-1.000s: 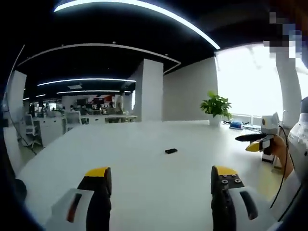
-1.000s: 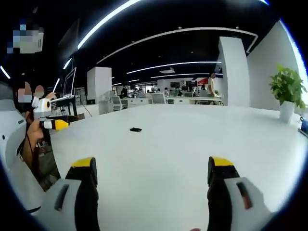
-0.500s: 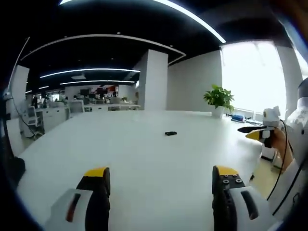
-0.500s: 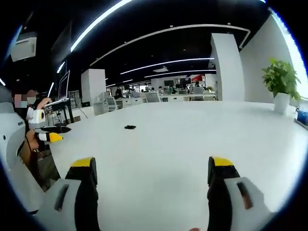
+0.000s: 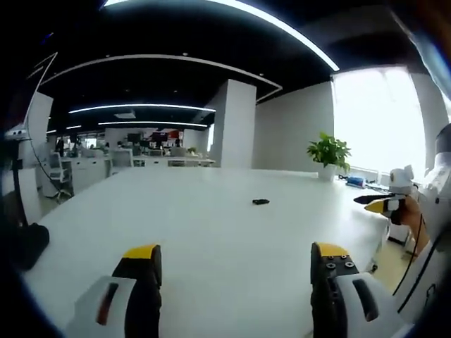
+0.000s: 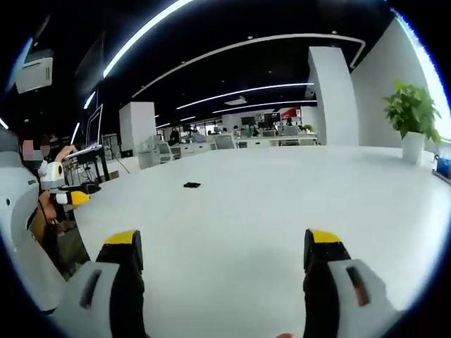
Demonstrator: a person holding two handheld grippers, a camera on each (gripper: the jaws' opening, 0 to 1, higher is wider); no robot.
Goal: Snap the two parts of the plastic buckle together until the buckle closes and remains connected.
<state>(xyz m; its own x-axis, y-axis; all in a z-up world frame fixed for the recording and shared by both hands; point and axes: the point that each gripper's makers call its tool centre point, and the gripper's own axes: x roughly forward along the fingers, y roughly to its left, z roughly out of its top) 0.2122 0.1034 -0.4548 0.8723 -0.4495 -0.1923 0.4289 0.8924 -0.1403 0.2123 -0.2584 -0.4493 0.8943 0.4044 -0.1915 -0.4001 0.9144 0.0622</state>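
Observation:
A small black buckle (image 5: 261,202) lies flat on the white table (image 5: 197,232), far ahead of both grippers; in the right gripper view the buckle (image 6: 192,185) sits left of centre. I cannot tell whether it is one piece or two. My left gripper (image 5: 236,262) hangs open above the near table edge with nothing between its yellow-tipped jaws. My right gripper (image 6: 224,251) is open too, with nothing between its jaws. The right gripper (image 5: 380,203) shows at the right edge of the left gripper view, and the left gripper (image 6: 74,194) at the left edge of the right gripper view.
A potted plant (image 5: 328,156) stands at the table's far right end, seen also as the plant (image 6: 411,120) in the right gripper view. A white pillar (image 5: 235,127) rises behind the table. Office desks and chairs (image 5: 106,163) fill the background. A person's sleeve (image 6: 17,211) is at the left.
Both views have shifted a little as the hands moved; the buckle still lies where it was on the table. Both grippers stay open.

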